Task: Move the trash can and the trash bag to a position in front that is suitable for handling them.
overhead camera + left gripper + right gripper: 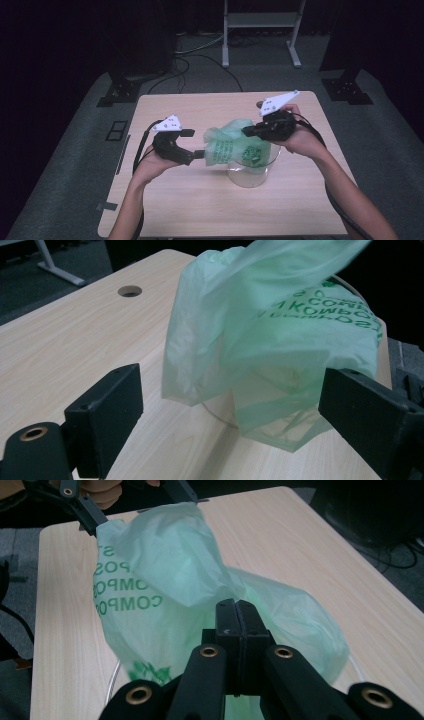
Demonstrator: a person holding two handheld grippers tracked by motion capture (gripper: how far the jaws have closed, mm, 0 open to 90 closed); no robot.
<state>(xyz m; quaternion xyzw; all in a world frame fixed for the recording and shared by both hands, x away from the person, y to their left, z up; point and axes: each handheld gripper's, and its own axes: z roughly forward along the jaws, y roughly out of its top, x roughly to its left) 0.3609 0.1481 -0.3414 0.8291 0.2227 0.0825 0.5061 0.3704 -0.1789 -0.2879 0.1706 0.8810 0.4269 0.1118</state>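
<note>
A thin green bag with printed lettering is draped over a clear round tub near the middle of the wooden table. My right gripper comes in from the right above the tub and is shut on a fold of the bag, its jaws pressed together. My left gripper is open at the bag's left edge. In its own view the bag hangs between the wide-apart jaws without being pinched. The tub's rim peeks out under the plastic.
A small round hole is set in the tabletop near its far edge. Beyond the table stand a white metal frame and black stand bases, with cables on the grey floor.
</note>
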